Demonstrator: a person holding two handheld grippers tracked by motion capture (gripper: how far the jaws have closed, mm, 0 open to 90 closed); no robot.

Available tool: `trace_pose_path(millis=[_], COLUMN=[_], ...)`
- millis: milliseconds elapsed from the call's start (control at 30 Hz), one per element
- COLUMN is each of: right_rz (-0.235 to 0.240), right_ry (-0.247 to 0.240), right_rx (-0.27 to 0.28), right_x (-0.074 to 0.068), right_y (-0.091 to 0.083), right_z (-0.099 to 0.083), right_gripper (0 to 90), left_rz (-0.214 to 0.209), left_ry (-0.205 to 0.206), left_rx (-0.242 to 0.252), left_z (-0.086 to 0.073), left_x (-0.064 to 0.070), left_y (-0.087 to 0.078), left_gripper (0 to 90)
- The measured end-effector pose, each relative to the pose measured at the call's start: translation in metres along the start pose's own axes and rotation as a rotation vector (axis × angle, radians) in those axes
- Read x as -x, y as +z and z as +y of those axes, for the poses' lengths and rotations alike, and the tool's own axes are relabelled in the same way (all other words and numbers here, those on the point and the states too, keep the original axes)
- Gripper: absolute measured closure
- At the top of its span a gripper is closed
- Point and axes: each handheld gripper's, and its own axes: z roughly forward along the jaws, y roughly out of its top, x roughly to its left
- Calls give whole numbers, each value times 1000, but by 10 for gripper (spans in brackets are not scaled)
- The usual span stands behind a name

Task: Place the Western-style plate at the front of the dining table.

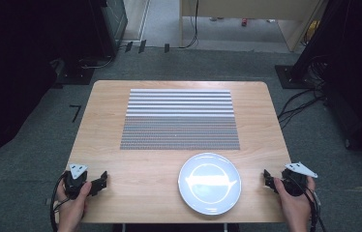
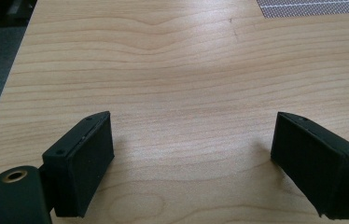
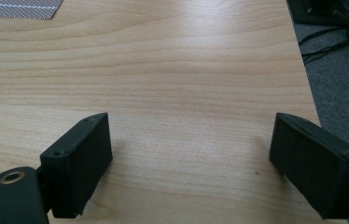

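The left gripper rests low over the near left corner of the pale wooden surface, its two black jaws spread wide with bare wood grain between them. In the left gripper view each jaw is a blocky, flat-faced slab with a matte, slightly rough pad and small screw heads along the top edge. The right gripper sits at the near right edge, its jaws likewise spread wide and holding nothing; in the right gripper view the same matte black slabs frame smooth, light wood with fine wavy grain.

The plate is round, glossy and white with a shallow rim, catching a bright reflection. It lies flat on the surface between the two grippers, nearer the right gripper's jaws and apart from both.

Beyond the plate, farther from both sets of jaws, lies a rectangular woven placemat, striped grey and white at its far half and finely meshed grey at its near half. Its corner shows ahead of the left jaws and ahead of the right jaws.
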Motion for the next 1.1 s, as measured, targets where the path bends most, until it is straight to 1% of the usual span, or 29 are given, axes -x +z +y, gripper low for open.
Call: trace_pose_path(millis=[100,200,233,267,300,333,367,500,567,700,1100], right_rz=[-5,-5,-6,-6,-7,-7,-7,-4,2,11,33], right_ry=[6,7,5,5,7,7,9,10,15,15,15], right_rx=[-1,-1,-1,0,0,0,3,6,14,42,86], right_x=[-1,-1,-1,-1,-1,-1,-1,-1,-2,-5,-16], right_y=[0,0,0,0,-1,-1,-1,-2,-5,-10,-20], right_z=[0,0,0,0,0,0,-1,-1,-1,1,5], right_gripper=[117,120,123,128,132,132,133,133,133,134,136], left_rz=[-11,-9,7,10,6,6,-14,-14,-29,-41,-66], left_ry=[12,14,12,8,-2,-2,-25,-20,-14,-5,0], left_rx=[-22,-31,-29,-25,-21,-21,-12,1,4,15,32], left_z=[2,4,4,4,5,5,6,8,8,9,11], left_x=[-1,-1,0,0,0,0,1,5,9,14,26], left_y=[0,0,-1,-1,-2,-2,-4,-5,-6,-10,-14], left_gripper=[129,128,129,130,130,129,129,129,129,129,129])
